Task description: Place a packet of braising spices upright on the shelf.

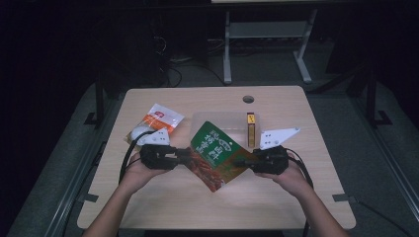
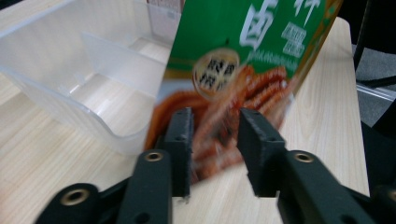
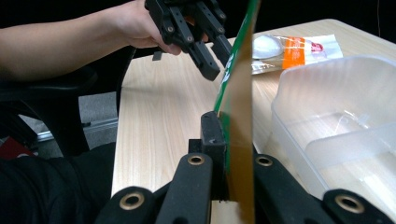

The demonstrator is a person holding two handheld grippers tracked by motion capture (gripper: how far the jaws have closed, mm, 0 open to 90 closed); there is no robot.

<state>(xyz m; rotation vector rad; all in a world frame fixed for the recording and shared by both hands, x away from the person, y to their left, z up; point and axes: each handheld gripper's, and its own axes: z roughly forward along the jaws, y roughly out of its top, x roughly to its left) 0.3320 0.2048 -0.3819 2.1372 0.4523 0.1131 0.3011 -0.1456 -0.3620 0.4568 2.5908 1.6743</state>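
While both forearms reach in from the near edge of the light wooden table [image 1: 163,207], a flat green foil snack packet with white lettering and a picture of reddish-brown strips [image 1: 215,154] hangs tilted between the two tools, lifted above the middle of the tabletop. The right gripper [image 1: 240,162] is clamped on one edge of that packet: in the right gripper view its black jaws press against both faces of the thin sheet, which rises edge-on between them [image 3: 238,126]. The left gripper [image 1: 187,156] meets the opposite, lower corner of the packet. In the left gripper view its jaws stand apart, with a clear gap between the pads, and the printed lower end of the packet [image 2: 224,116] sits in and behind that gap; whether either pad touches the foil cannot be told through the blur. Just behind the packet lies a clear plastic container with an inner divider [image 1: 217,120], its near wall close to the packet's lower corner [image 2: 70,100]. A narrow yellow-and-brown box [image 1: 251,129] stands at the container's right end. To the left, a white-and-orange plastic pouch holding something pale and round [image 1: 157,123] lies flat on the table, near the left hand [image 1: 141,170]. The right hand [image 1: 284,173] grips its tool beside the packet's right edge.
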